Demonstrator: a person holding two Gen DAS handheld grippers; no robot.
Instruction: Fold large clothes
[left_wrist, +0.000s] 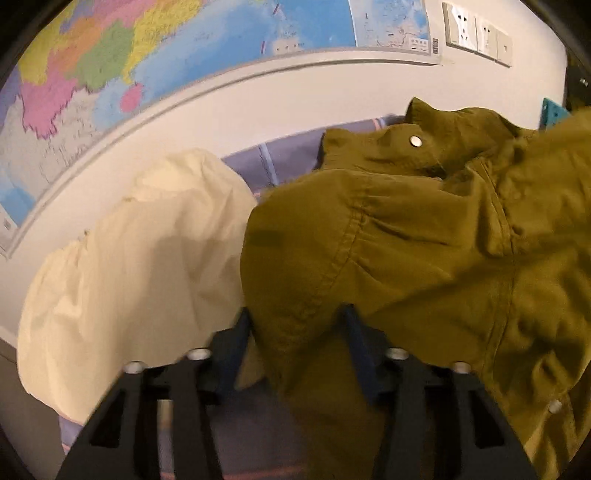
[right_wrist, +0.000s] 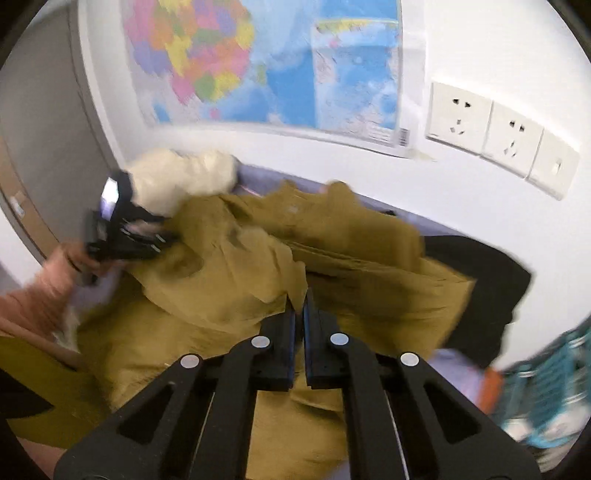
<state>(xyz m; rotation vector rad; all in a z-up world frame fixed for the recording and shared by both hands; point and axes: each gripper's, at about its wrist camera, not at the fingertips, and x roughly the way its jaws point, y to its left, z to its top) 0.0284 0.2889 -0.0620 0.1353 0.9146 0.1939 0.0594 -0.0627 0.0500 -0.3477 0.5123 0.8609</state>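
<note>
- The olive jacket is the landmark here. It lies spread and rumpled on a surface with a lilac cover, close under the white wall.
- Behind the jacket, the wall carries a coloured map and a row of white sockets; only a narrow strip of the lilac cover shows between the jacket's collar and the wall.
- To the left of the jacket sits a cream cloth bundle, touching its edge, so little room is open on that side.
- To the right of the jacket lies a black garment, and beyond it a teal basket at the border of the right wrist view.
- The jacket shows a seam across the shoulder, a silver snap near the collar, and many loose folds; its cloth is bunched, not flat.
- The left gripper stands part open, with a fold of the jacket between its fingers; I cannot tell if the pads press on it. A hand holds it at the jacket's left edge.
- The right gripper is nearly closed, and a thin edge of the jacket appears pinched at the tips.
</note>
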